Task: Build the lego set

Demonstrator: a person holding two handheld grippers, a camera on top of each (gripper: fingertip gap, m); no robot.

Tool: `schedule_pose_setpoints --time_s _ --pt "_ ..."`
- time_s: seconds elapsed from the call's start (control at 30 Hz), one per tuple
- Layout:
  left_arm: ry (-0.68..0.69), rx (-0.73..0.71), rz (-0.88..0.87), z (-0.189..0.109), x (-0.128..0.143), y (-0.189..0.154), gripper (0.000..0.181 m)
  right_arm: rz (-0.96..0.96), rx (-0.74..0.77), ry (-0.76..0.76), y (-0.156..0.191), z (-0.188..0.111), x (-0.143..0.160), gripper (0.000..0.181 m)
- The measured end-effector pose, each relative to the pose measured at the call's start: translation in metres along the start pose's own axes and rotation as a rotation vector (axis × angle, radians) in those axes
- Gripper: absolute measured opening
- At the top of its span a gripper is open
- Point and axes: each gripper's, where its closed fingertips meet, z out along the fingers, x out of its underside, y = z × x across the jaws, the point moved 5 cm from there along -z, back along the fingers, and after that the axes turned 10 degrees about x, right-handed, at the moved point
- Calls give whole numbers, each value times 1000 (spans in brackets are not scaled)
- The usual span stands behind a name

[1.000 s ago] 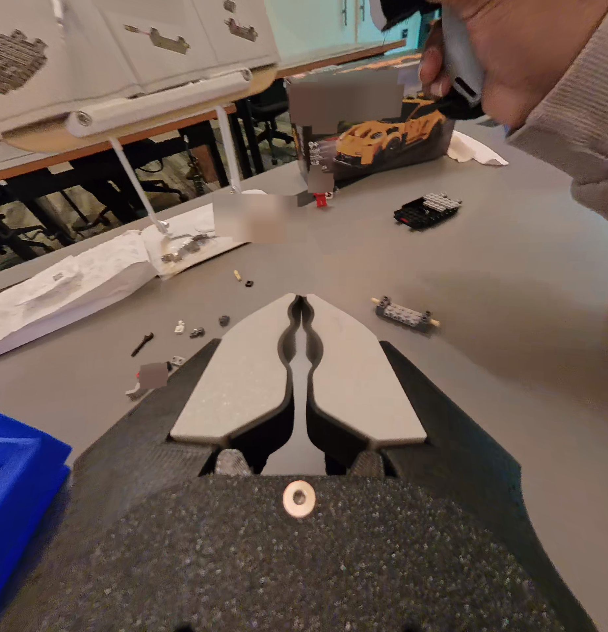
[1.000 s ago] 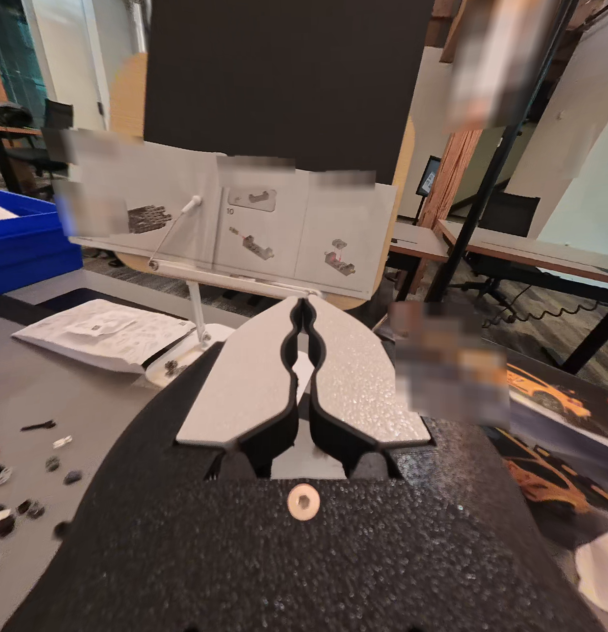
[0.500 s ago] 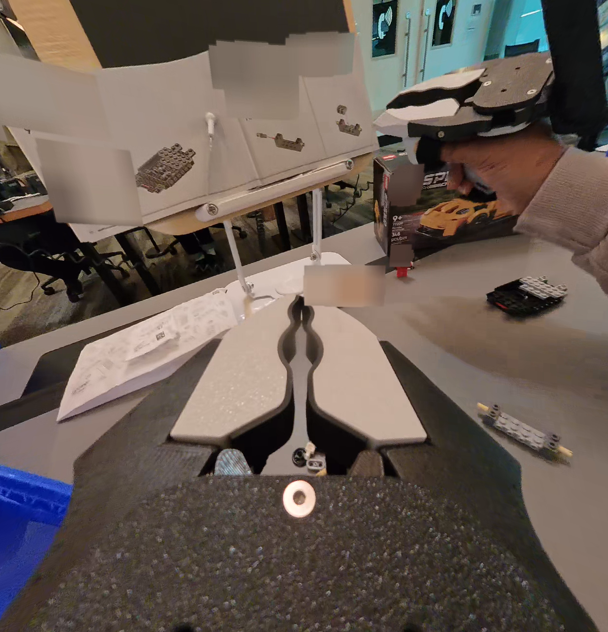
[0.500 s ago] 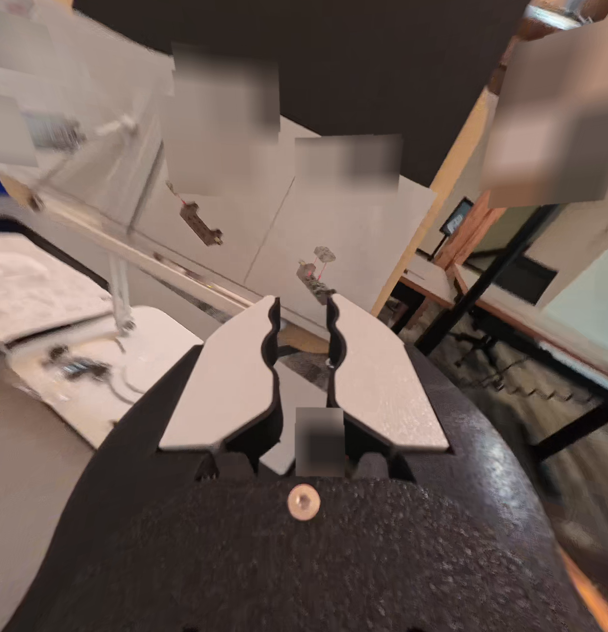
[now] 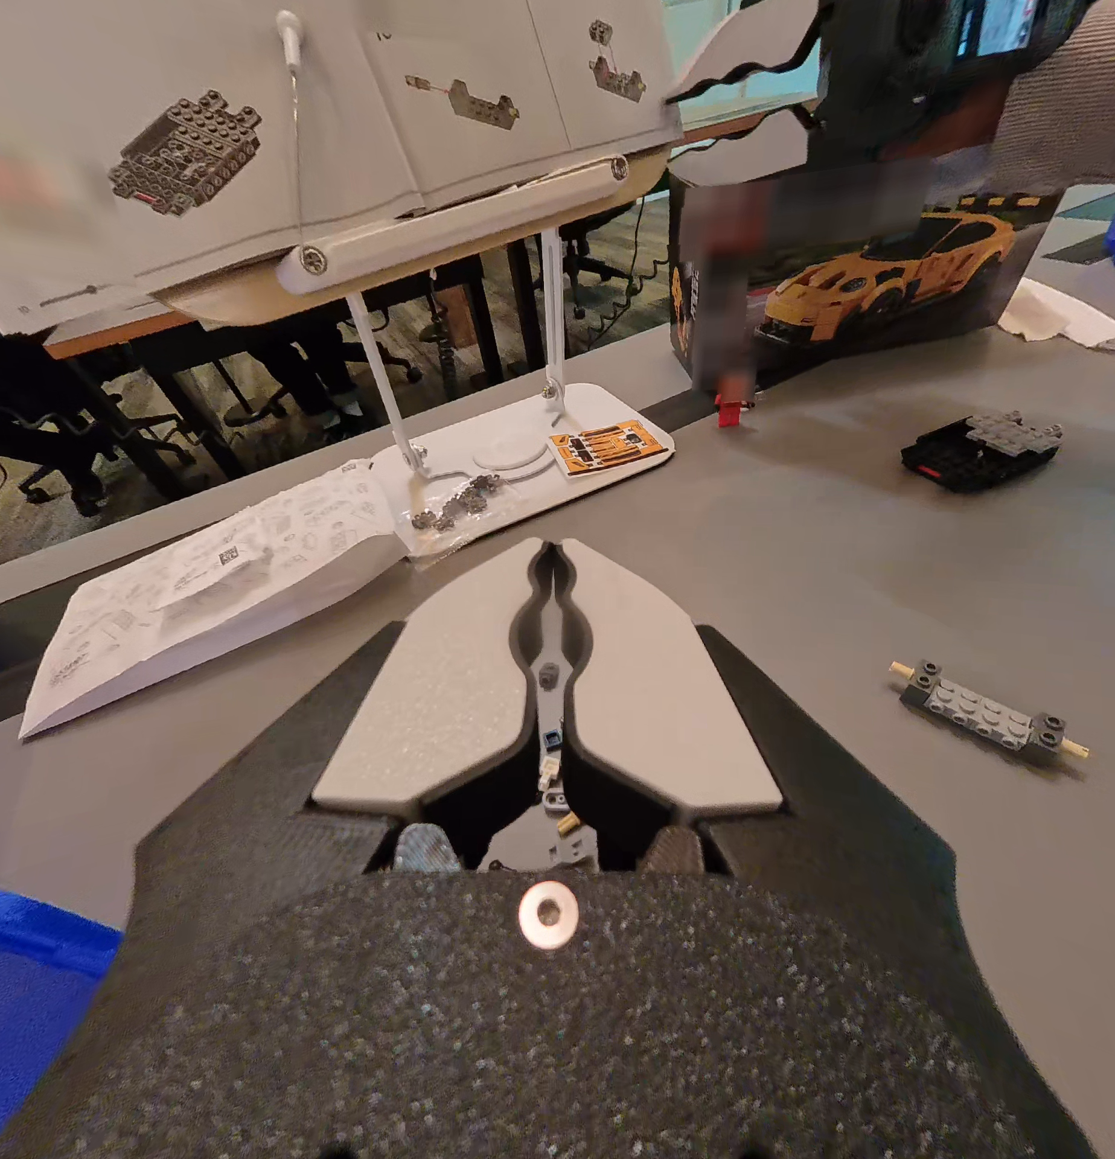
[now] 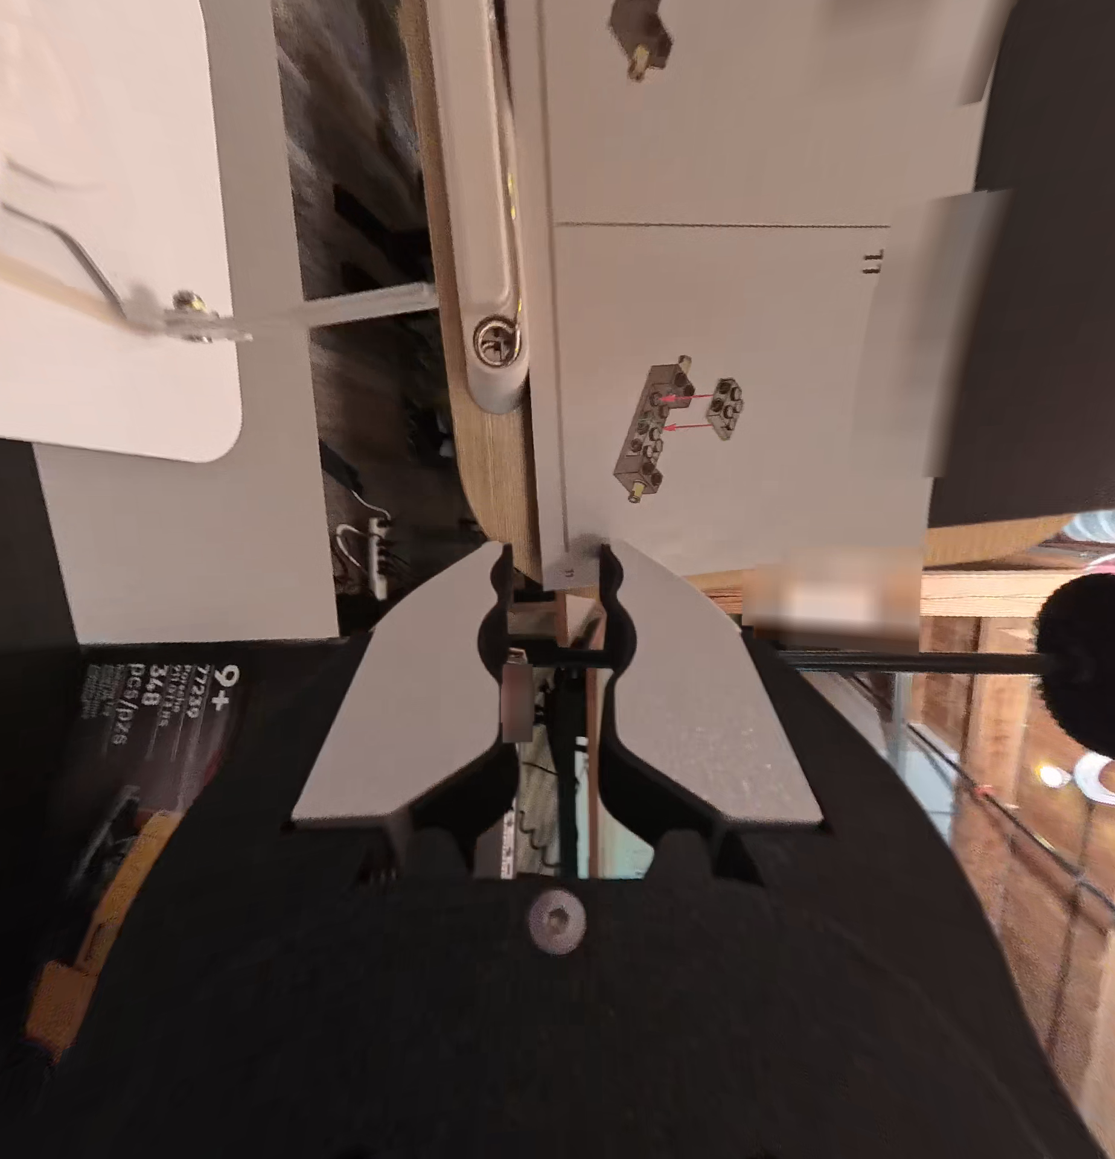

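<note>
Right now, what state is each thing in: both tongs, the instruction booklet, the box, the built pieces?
Left tongs: shut, empty, above the table.
Right tongs: open, rolled sideways, straddling the booklet's page corner.
Instruction booklet: open, propped on the stand.
Lego box: upright.
Grey axle assembly: flat on the table, untouched.
Black chassis: partly built, on the table.
Paper bag: lying flat.

A flat grey table [image 5: 824, 564] carries everything. A bright blue plastic bin [image 5: 21, 978] sits at its near left corner. Beyond the far edge stand wooden-topped desks [image 5: 134, 326] and black wheeled office chairs [image 5: 59, 439] (partly shadowed). A crumpled white paper [image 5: 1056, 313] lies far right.
</note>
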Motion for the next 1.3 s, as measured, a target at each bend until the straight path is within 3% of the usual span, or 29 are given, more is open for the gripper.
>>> schedule_pose_setpoints --time_s 0.33,0.7,0.83,1.0,1.3 --pt "11 15 -4 -5 5 0 0 -87 -86 2 -6 0 -1 12" --pt "25 48 15 -2 6 -8 0 160 -448 32 -19 2 0 8" --pt "32 58 19 -2 7 -10 0 171 -514 53 -23 6 1 9" --pt "34 62 18 -2 8 -10 0 106 -475 44 -23 9 1 8" --pt "40 75 14 -1 11 -10 0 -80 -207 -7 -13 4 3 14"
